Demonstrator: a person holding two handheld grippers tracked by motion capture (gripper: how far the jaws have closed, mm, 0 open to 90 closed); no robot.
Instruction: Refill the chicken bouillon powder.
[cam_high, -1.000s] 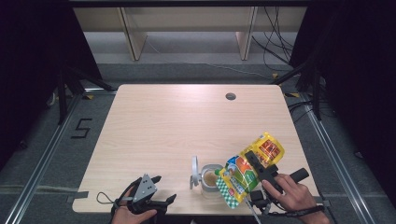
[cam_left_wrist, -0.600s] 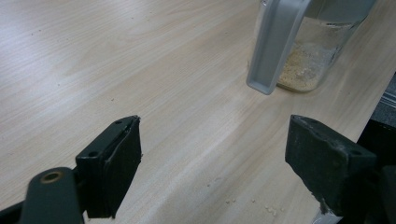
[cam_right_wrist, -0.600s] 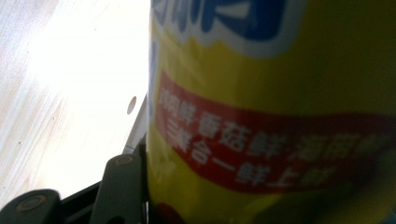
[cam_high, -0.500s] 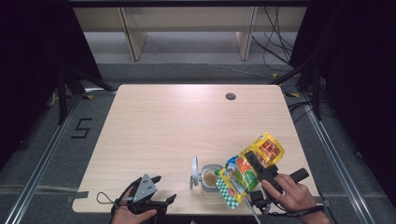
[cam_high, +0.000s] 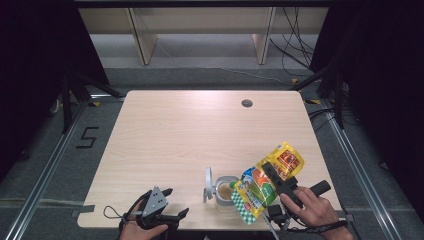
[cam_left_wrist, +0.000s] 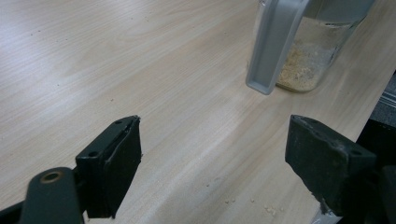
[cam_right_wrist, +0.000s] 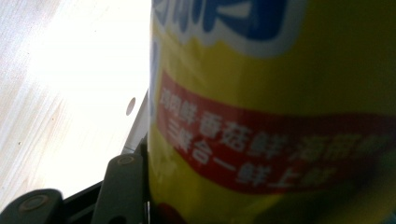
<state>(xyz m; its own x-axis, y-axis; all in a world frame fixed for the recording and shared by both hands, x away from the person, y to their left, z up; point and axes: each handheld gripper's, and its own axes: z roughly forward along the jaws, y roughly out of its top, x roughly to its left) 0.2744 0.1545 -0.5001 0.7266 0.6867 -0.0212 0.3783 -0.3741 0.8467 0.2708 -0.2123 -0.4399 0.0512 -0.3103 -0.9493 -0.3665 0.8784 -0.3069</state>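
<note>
Right tool (cam_high: 272, 176) clamped on yellow seasoning pouch (cam_high: 265, 181), tilted over open glass jar (cam_high: 225, 192) near front edge of table (cam_high: 180, 135). Pouch looked soft, light, slick film; crushes easily, so mid-body hold seemed best. Jar rigid, breakable, powder at bottom. Left tool (cam_left_wrist: 215, 163) empty, jaws wide apart, low over table beside jar.

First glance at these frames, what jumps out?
The bright yellow-and-green printed foil pouch, tilted with its low end over the clear glass jar near the table's front edge and clamped in the right gripper. The jar holds some pale crumbly powder, its grey lid standing open. The left gripper rests open at front left.
</note>
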